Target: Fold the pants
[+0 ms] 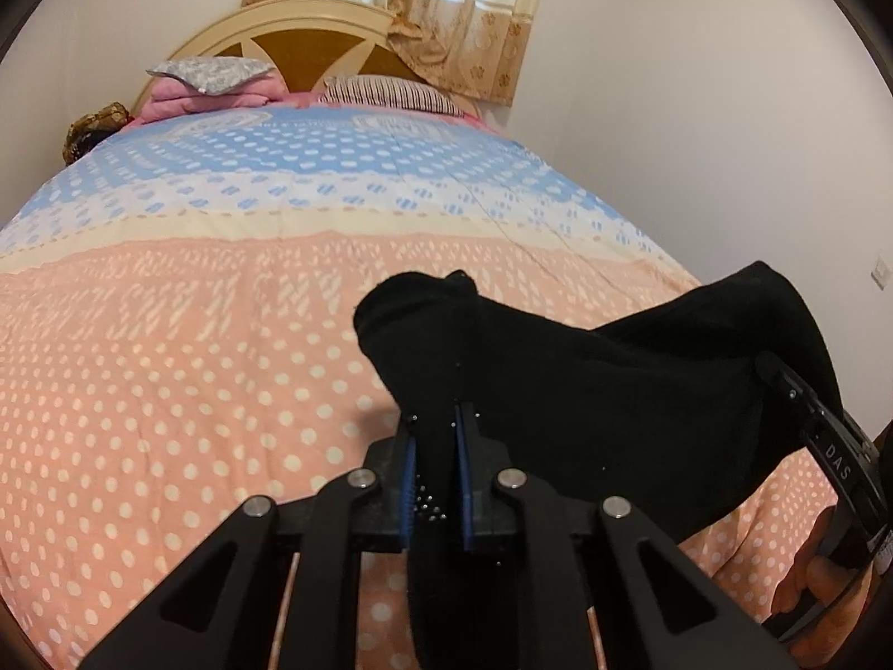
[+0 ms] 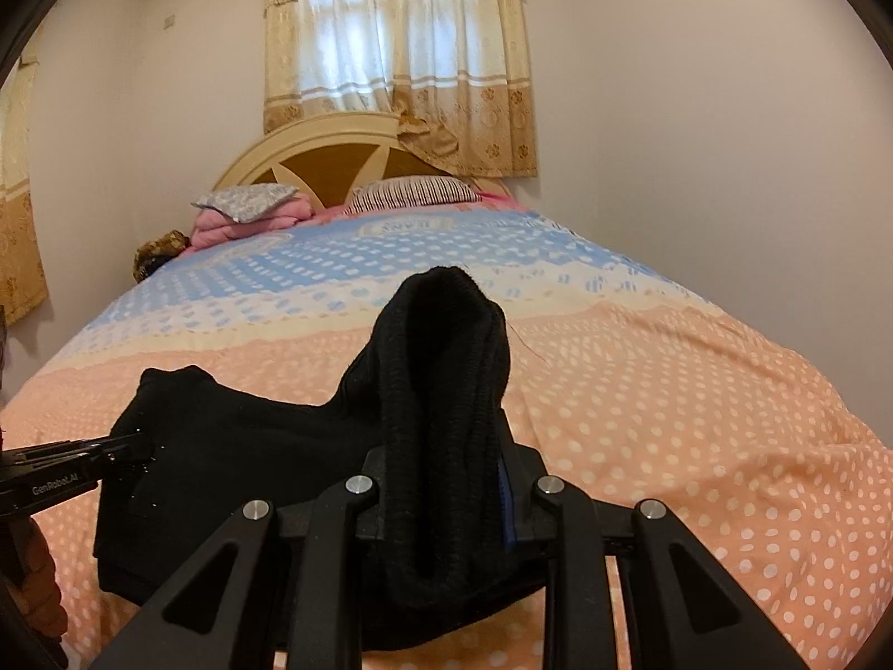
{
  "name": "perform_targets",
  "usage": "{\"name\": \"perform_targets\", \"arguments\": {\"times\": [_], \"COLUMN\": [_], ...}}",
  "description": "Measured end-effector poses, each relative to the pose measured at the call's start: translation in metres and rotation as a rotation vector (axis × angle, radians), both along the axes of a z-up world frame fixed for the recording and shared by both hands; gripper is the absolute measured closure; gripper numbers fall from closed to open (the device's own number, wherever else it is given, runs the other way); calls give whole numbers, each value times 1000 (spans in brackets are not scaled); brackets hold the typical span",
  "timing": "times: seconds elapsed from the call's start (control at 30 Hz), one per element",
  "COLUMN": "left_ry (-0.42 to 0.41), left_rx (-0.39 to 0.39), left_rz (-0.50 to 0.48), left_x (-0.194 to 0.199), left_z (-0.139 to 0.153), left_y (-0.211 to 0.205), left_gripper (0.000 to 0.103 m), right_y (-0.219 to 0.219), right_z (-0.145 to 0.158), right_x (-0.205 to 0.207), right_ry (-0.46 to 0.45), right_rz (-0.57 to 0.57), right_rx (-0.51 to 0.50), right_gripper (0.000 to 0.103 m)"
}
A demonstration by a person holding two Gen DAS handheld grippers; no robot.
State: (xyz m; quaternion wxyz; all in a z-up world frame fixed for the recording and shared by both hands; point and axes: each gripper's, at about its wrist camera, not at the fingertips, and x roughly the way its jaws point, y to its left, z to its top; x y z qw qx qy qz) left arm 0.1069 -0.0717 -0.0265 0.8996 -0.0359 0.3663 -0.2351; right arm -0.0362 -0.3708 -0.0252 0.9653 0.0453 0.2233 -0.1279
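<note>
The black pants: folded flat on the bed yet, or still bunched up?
Bunched, not folded. The black pants hang in a lump between the left gripper and right gripper, both clamped on the cloth above the bedspread.

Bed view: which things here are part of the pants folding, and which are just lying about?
In the job:
- black pants
- left gripper, shut on them
- right gripper, shut on them
- bedspread

Lying about:
- striped pillow
- pink blanket
- grey pillow
- curtain
</note>
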Motion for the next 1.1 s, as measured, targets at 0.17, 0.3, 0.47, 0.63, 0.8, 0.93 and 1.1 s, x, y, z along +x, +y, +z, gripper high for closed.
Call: {"name": "perform_targets", "arguments": {"times": [0.17,0.3,0.47,0.63,0.8,0.93,1.1], "left_ry": [-26,-31,-18,10,16,-2,-19], "left_rx": [-13,-7,4,0,2,13,22], "left_rz": [35,79,108,124,143,163,232], "left_x": [4,11,12,16,19,24,39], "left_z": [10,11,5,-2,-4,1,8], "left_y": [16,30,46,57,65,78,107], "left_gripper": [90,90,90,90,90,90,90], "right_y": [19,35,52,62,69,78,101], "right_z": [15,17,12,4,6,7,13], "right_x": [0,11,24,29,33,42,66], "right_ry": [-32,-37,-25,-8,-5,-9,-25], "right_rz": [30,70,114,134,157,175,234], "right_rx": [-41,-44,-23,-9,-15,-12,-9], "right_gripper": [79,79,79,79,79,79,79]}}
